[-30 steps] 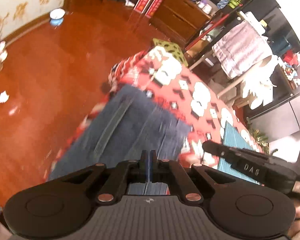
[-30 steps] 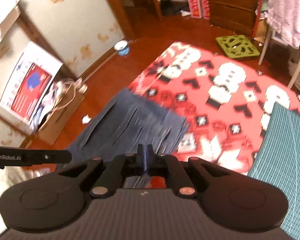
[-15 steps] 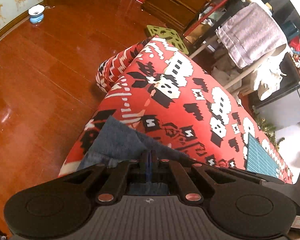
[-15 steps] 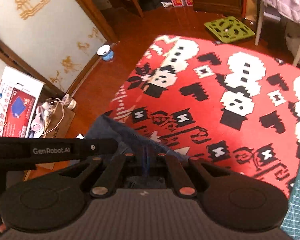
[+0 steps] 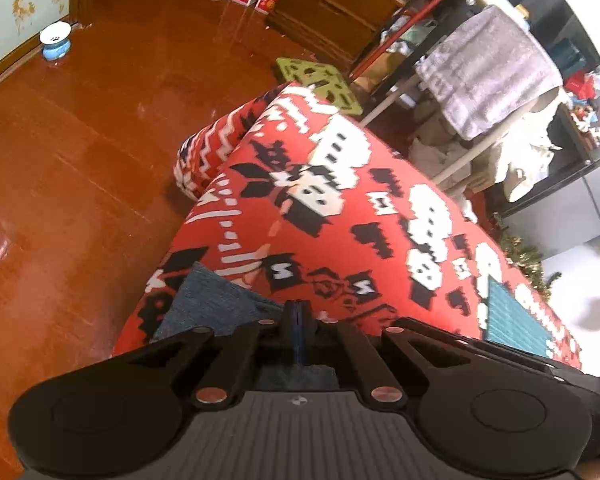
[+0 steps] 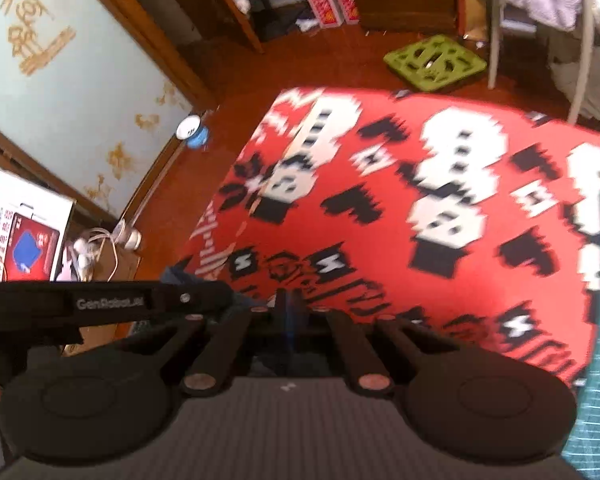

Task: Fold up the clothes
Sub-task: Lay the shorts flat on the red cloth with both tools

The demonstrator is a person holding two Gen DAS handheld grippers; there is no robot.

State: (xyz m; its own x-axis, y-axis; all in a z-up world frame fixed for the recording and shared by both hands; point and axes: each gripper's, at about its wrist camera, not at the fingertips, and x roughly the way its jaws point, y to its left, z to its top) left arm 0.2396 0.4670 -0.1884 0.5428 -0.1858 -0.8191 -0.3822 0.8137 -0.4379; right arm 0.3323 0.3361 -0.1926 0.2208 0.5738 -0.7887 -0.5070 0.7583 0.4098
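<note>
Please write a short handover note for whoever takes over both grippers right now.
Left gripper: shut on the blue denim garment.
Right gripper: shut, with a thin blue edge between its fingers, most likely the same garment.
The garment lies at the near left corner of the red patterned table cover; little of it shows. A teal mat lies to the right.
Done: both grippers hold an edge.
Left: lay the fold down, release, smooth, check the shape.

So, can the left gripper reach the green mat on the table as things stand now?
Probably not yet: the left gripper is shut on the denim garment, and the green mat lies off to its right, across the red cloth.
</note>
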